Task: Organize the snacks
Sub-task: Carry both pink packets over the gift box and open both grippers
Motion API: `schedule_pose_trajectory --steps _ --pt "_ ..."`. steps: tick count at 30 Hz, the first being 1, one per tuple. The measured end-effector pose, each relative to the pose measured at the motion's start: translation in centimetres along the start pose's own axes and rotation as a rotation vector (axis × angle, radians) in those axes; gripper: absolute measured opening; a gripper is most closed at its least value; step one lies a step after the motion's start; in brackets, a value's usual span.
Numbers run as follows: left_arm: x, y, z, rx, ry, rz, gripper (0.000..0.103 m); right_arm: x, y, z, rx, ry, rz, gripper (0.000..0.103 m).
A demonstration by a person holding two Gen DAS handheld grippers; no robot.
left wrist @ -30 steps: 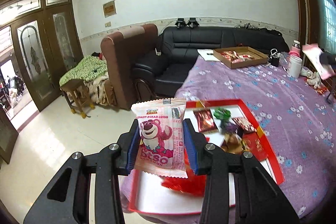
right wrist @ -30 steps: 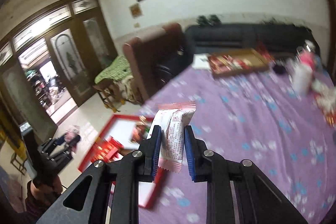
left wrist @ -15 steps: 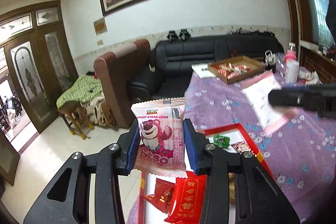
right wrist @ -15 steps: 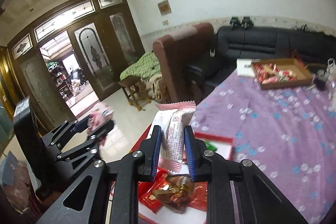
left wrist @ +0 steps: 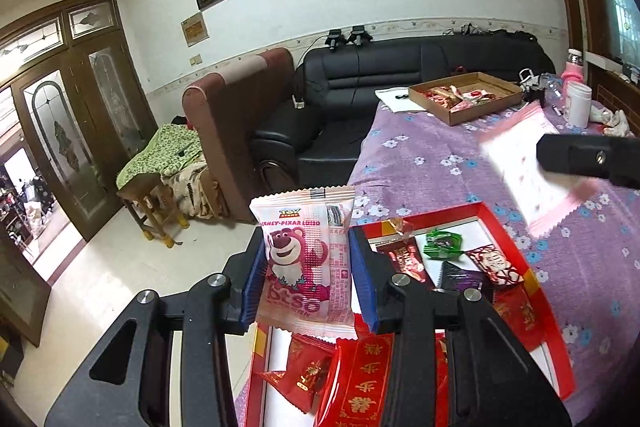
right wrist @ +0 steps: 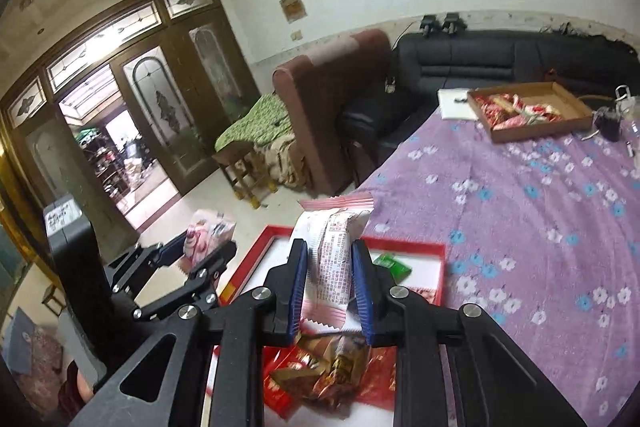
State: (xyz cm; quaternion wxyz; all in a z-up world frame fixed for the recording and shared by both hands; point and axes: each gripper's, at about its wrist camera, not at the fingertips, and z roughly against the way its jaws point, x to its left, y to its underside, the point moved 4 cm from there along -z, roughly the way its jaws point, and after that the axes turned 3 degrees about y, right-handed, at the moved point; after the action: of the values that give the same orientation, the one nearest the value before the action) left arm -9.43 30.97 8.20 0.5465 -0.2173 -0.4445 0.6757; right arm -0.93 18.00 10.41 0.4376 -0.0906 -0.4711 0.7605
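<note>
A pink-and-white bear packet point(left wrist: 306, 259) is held upright above the near-left corner of a red-rimmed tray point(left wrist: 424, 217). A second pink-edged packet point(right wrist: 334, 263), its printed back showing, is held upright over the tray, where red, green and dark wrapped snacks point(left wrist: 442, 243) lie loosely scattered.

Purple floral tablecloth point(right wrist: 540, 211), red tray point(right wrist: 408, 247), cardboard box point(right wrist: 532, 127), white cup point(left wrist: 579, 105)

The left claw point(left wrist: 306, 283) is matt black plastic with ribbed blue pads point(left wrist: 251, 287) and shiny metal screws. The bear snack packet point(left wrist: 306, 259) is glossy plastic film with crimped ends. The tray point(left wrist: 540, 291) looks like smooth red cardboard, white inside. The counter point(right wrist: 540, 211) wears soft purple floral cloth.
</note>
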Motion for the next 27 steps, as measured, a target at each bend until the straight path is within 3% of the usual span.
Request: schedule_pose_trajectory --steps 4,8,9,11,12,14,18,20,24,27 --pt "-0.1 0.2 -0.9 0.015 -0.036 -0.013 0.038 -0.1 0.1 -0.7 -0.030 0.063 0.028 0.025" --pt "-0.6 0.4 -1.7 0.042 -0.050 -0.039 0.042 -0.2 0.7 -1.8 0.016 0.040 0.018 0.025" --pt "-0.8 0.5 -1.8 0.048 -0.049 -0.049 0.047 -0.5 0.7 -1.8 0.022 0.038 0.010 0.026" --pt "-1.5 0.5 -1.9 0.048 -0.055 -0.078 0.084 -1.5 0.8 -1.4 0.026 0.037 -0.016 0.042" --pt "-1.8 0.6 -1.6 0.037 -0.056 -0.091 0.088 -2.1 0.8 -1.1 0.021 0.042 -0.029 0.046" --pt "-2.5 0.6 -1.1 0.022 -0.012 -0.112 0.088 -3.5 1.0 -0.3 0.009 0.056 -0.052 0.056" --pt "-3.7 0.8 -0.2 0.051 0.141 -0.074 0.088 -6.3 2.6 1.4 0.005 0.111 -0.053 0.060" --pt "-4.1 1.3 0.5 0.065 0.199 -0.007 0.088 -7.4 4.2 2.2 0.008 0.139 -0.042 0.064" --pt "-5.5 2.5 1.7 0.081 0.234 0.089 0.088 -9.2 7.5 4.2 0.004 0.151 -0.026 0.064" --pt "-6.9 2.9 2.8 0.062 0.154 0.086 0.088 -9.7 9.8 5.7 -0.003 0.151 -0.007 0.064"
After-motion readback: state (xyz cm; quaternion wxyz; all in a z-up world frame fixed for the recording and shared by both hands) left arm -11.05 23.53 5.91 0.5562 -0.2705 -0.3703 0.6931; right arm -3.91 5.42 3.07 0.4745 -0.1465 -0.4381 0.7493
